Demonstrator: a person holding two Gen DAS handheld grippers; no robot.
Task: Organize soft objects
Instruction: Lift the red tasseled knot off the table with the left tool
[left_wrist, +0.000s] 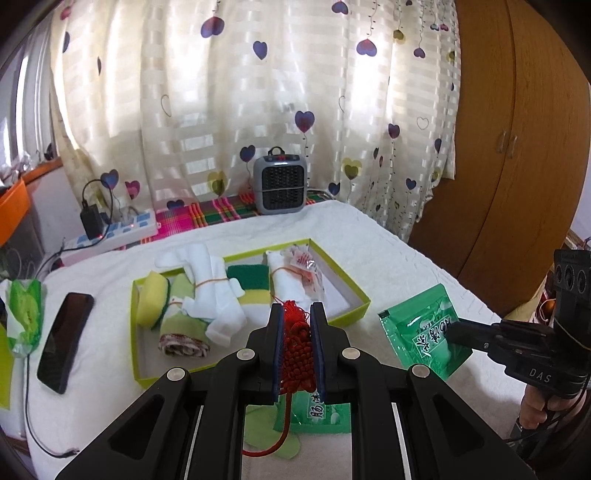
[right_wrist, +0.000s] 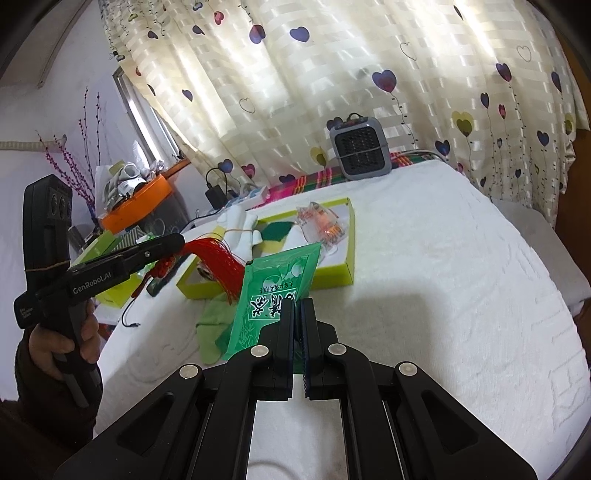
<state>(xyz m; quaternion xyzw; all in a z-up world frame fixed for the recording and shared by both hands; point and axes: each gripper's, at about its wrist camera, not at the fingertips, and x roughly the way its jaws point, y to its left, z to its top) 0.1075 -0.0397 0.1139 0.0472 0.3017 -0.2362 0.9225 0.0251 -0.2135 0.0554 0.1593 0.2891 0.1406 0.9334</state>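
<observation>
Left wrist view: red tassel knot (left_wrist: 297, 347) between left hand-held gripper (left_wrist: 297, 314) pads.

We see open white bedcover (right_wrist: 443, 277) to the right of the lime-green box (left_wrist: 360, 286), with free passage there. The box's right end is bare; its left and middle are crowded with sponges (left_wrist: 151, 295) and rolled white socks (left_wrist: 214, 291). A phone (left_wrist: 64, 339) lies left of the box, and a grey heater (left_wrist: 280, 184) stands behind.
</observation>
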